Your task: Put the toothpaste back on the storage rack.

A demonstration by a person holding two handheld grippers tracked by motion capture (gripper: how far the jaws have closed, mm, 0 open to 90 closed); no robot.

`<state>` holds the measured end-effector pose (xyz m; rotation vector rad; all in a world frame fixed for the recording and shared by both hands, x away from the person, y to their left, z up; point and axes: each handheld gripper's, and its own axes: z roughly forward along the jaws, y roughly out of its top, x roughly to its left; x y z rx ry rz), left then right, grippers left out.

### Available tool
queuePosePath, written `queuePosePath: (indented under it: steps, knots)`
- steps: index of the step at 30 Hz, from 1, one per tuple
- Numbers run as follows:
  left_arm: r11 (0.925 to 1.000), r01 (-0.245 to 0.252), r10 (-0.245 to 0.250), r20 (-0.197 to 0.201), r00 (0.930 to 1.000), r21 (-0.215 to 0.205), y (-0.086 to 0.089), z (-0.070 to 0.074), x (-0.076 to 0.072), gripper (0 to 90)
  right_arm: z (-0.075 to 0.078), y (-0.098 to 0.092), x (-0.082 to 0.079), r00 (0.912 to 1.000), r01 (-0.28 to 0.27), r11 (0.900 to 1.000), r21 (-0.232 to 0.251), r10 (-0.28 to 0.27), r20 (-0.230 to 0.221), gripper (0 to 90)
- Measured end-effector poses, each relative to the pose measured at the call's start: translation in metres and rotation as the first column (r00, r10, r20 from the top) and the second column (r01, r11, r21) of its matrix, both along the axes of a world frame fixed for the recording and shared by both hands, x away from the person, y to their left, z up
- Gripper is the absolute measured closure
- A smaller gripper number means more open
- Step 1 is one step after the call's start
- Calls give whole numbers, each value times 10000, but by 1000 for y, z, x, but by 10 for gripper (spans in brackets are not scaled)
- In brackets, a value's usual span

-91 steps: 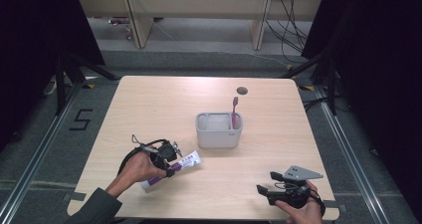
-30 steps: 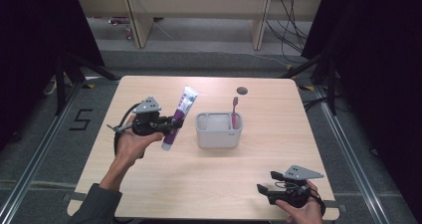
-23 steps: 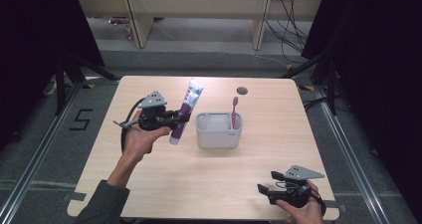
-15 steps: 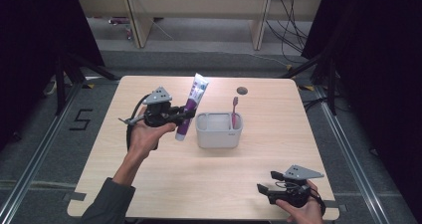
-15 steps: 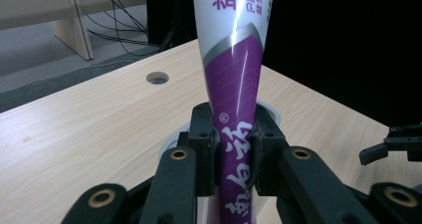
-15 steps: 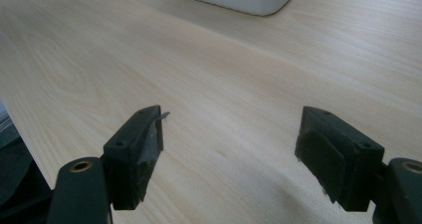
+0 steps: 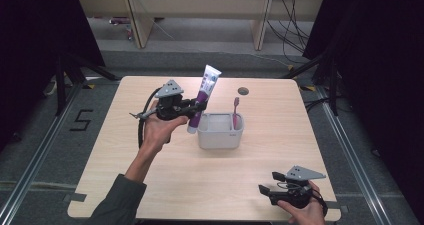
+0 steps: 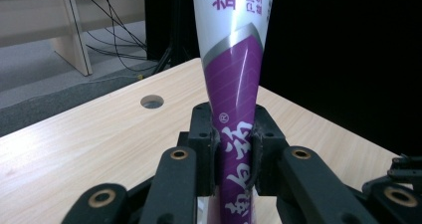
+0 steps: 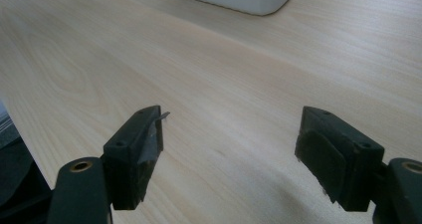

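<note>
A toothpaste tube [image 7: 204, 99] is held in the air above the table [image 7: 150, 185], close to the left rim of a white rectangular holder [image 7: 220, 135]. The tube is white at its upper, flat crimped end and purple over its lower part, with a grey band drawn between the two colours. White characters are printed on the purple part and purple ones on the white part, as is seen in the left gripper view [image 8: 234, 109]. It is kept nearly upright, with the crimped end tilted up and slightly away to the right in the high view. Its lower end is seen just beside the near left corner of the holder; whether the two touch cannot be told.

The left gripper [image 7: 192, 108] is closed on the tube: in the left gripper view the two black pads [image 8: 203, 149] are pressed against the purple part from both sides, and the tube is pinched flat between them. The gripper is held level by the left hand [image 7: 159, 130], above the left half of the table.

A pink toothbrush [image 7: 235, 112] is stood upright in the right end of the holder.

The right gripper [image 7: 270, 192] is held low at the near right edge of the table, well apart from the holder. Its jaws are spread wide in the right gripper view, with bare wood seen between the pads [image 9: 144, 149], and nothing is held or touched by them.
</note>
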<state>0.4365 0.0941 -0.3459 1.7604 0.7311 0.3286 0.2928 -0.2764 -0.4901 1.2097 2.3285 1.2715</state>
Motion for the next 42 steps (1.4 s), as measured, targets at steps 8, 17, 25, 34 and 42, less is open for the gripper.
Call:
queuePosePath:
  steps: [8,17,25,34,42]
  knots:
    - [9999,-71,71,-30,10000,-84,-15,-3,10,755,0,0,0,10000,-48,9998,218,49,-30,267]
    - [9995,-153,155,47,9999,-267,-26,-5,19,755,1,-2,1,9998,-200,9998,90,200,-47,267]
    - [9996,-100,101,26,9999,-247,-42,-11,28,755,1,-3,2,9997,-200,9998,-30,200,129,267]
    - [9998,-104,106,142,9998,-192,-54,-19,37,754,1,-5,2,9997,-138,9999,-15,138,180,267]
    - [9999,-54,57,177,9998,-124,-60,-26,41,754,2,-5,0,10000,-37,10000,12,37,-46,267]
